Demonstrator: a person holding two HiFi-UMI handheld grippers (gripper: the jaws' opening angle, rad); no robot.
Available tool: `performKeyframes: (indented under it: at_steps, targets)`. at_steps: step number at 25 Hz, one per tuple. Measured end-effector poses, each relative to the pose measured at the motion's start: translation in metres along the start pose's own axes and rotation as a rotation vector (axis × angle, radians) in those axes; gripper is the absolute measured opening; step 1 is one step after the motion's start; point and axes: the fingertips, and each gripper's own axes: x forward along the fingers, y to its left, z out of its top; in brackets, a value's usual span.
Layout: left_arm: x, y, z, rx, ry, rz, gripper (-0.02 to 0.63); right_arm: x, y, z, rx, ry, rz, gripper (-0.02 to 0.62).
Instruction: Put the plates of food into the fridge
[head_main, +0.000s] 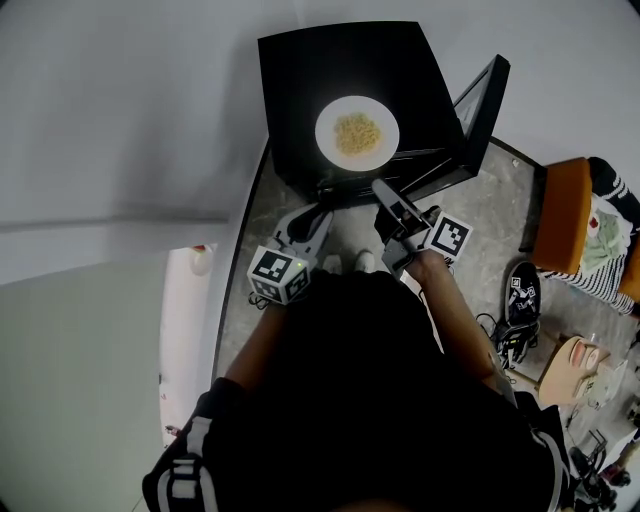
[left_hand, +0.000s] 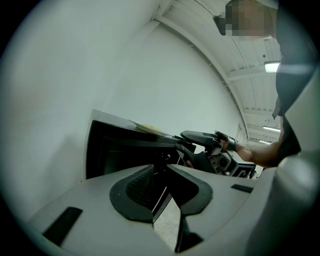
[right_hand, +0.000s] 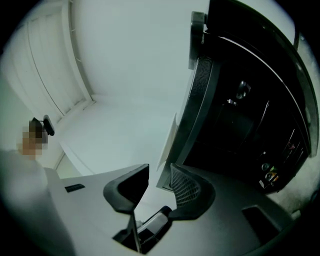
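Observation:
A white plate of yellow noodles (head_main: 357, 133) rests on top of a small black fridge (head_main: 300, 70), and its rim shows as the plate (left_hand: 150, 129) in the left gripper view. The fridge door (head_main: 478, 110) is swung open to the right. My right gripper (head_main: 385, 192) hovers at the fridge's front edge; seen up close, the right gripper (right_hand: 159, 172) is open, with the door's pale edge (right_hand: 170, 140) just beyond the gap and no pad pressing on it. My left gripper (head_main: 315, 215) is low in front of the fridge (left_hand: 120, 150). This left gripper (left_hand: 161, 170) is open and empty.
An orange chair (head_main: 562, 215) with striped cloth stands at the right, with dark shoes (head_main: 520, 295) and cables on the stone floor near it. A white wall runs behind and left of the fridge. The dark fridge interior (right_hand: 240, 125) faces the right gripper.

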Motion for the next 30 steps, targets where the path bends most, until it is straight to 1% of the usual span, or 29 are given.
performKeyframes:
  at_steps: [8, 17, 25, 30]
  targets:
    - [0.006, 0.002, 0.004, -0.001, 0.004, -0.003, 0.086, 0.014, 0.000, 0.007, 0.053, 0.002, 0.020, 0.135]
    - [0.012, 0.002, 0.003, 0.000, 0.023, -0.022, 0.086, 0.023, -0.005, 0.015, 0.106, -0.002, 0.016, 0.137]
    - [0.011, 0.005, 0.005, 0.001, 0.016, -0.027, 0.084, 0.030, -0.013, 0.021, 0.168, -0.028, 0.003, 0.137]
    - [0.006, 0.003, 0.006, 0.000, 0.017, -0.026, 0.067, 0.031, -0.011, 0.021, 0.198, -0.033, -0.001, 0.137]
